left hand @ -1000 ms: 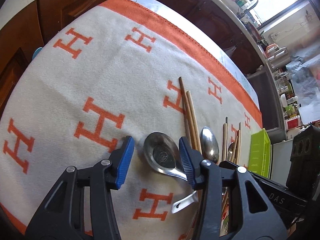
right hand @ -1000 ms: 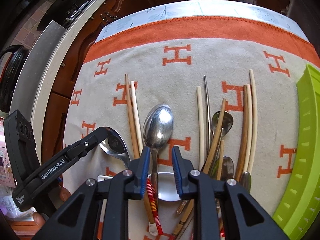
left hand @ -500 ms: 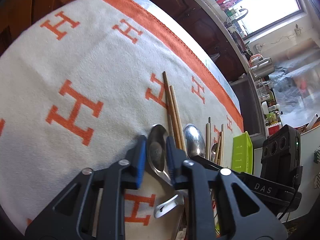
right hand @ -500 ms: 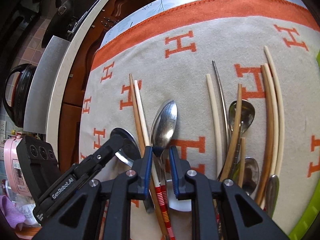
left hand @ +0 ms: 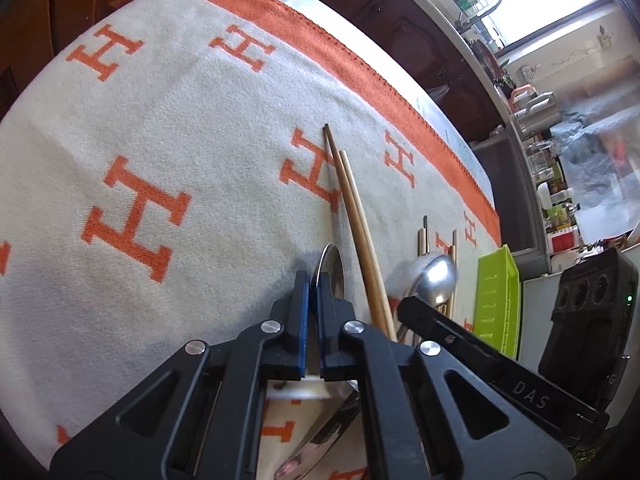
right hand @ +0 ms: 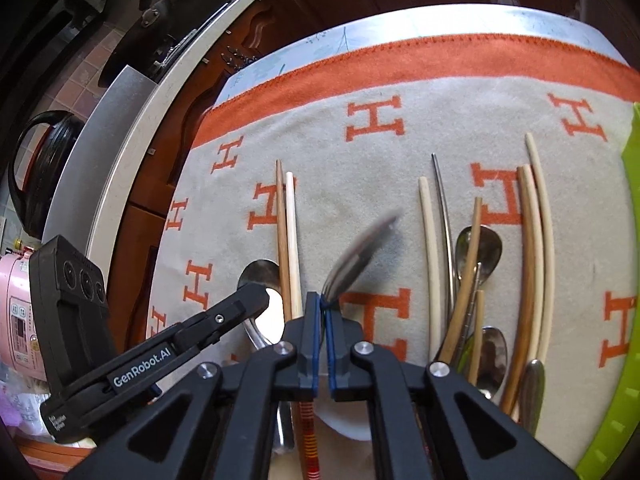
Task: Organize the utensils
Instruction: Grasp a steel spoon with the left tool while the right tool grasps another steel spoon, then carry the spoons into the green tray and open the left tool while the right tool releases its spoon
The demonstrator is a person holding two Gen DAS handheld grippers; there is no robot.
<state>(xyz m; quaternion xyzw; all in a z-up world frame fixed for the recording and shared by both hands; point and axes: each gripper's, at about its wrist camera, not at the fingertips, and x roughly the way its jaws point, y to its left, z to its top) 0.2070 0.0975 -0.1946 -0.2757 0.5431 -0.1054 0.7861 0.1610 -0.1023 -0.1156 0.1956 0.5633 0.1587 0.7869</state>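
A round steel soup spoon point(left hand: 330, 270) stands on edge, and my left gripper point(left hand: 314, 280) is shut on its bowl rim; its handle point(left hand: 316, 448) trails below. The same spoon point(right hand: 260, 280) shows beside the left gripper point(right hand: 260, 296) in the right wrist view. My right gripper point(right hand: 322, 304) is shut on the neck of a large steel spoon point(right hand: 360, 256), which is tilted up and blurred. That spoon point(left hand: 436, 276) and the right gripper point(left hand: 408, 306) also show in the left wrist view. A pair of wooden chopsticks point(right hand: 288, 240) lies between the two spoons.
Several chopsticks and smaller spoons point(right hand: 480, 248) lie in a loose bunch to the right on the H-patterned cloth point(right hand: 376, 160). A lime-green tray point(right hand: 628, 320) borders the right edge. A red-striped chopstick point(right hand: 308, 436) and a white ceramic piece point(right hand: 348, 428) lie under the grippers.
Both grippers went from open to shut. The left one closed on the soup spoon and tipped it on edge. The right one closed on the large spoon and is swinging its bowl upward.
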